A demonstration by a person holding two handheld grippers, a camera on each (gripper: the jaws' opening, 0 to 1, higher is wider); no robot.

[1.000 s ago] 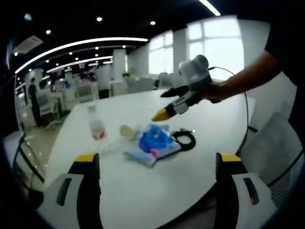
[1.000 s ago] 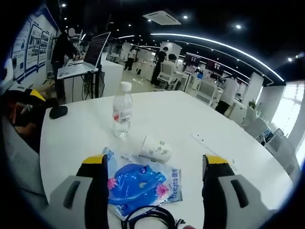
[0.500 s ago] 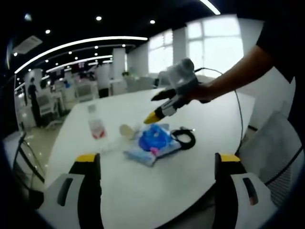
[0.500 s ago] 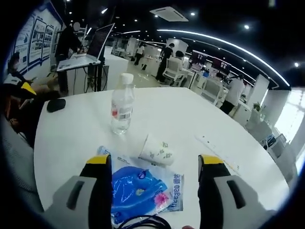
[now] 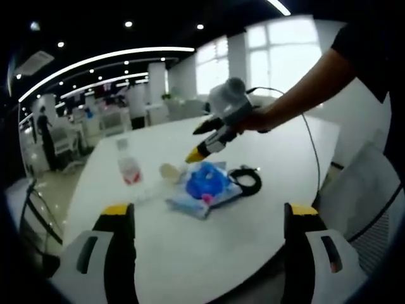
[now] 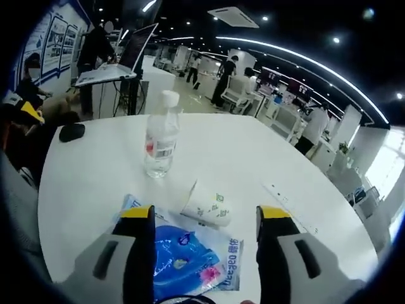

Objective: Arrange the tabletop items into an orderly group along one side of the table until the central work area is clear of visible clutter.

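On the white round table (image 5: 190,253) lie a blue packet (image 5: 205,187), a black coiled cable (image 5: 247,180) beside it, and a paper cup (image 5: 168,172) on its side. A clear water bottle (image 5: 128,166) stands upright past the cup. My left gripper (image 5: 209,210) hangs open over the near table edge, apart from all of them. A hand holds my right gripper (image 5: 197,142) open above the packet. In the right gripper view the cup (image 6: 207,206) lies just ahead between the open jaws of the right gripper (image 6: 205,215), the packet (image 6: 190,259) below them and the bottle (image 6: 158,142) farther off.
A black mouse (image 6: 71,132) sits near the table's far left edge. A thin white strip (image 6: 285,202) lies on the table to the right. A laptop on a stand (image 6: 120,69) and several people are beyond the table. A grey chair (image 5: 373,202) stands close by.
My right gripper has moved forward over the packet toward the cup. The cable has slipped out at the bottom of the right gripper view. The items lie where they were.
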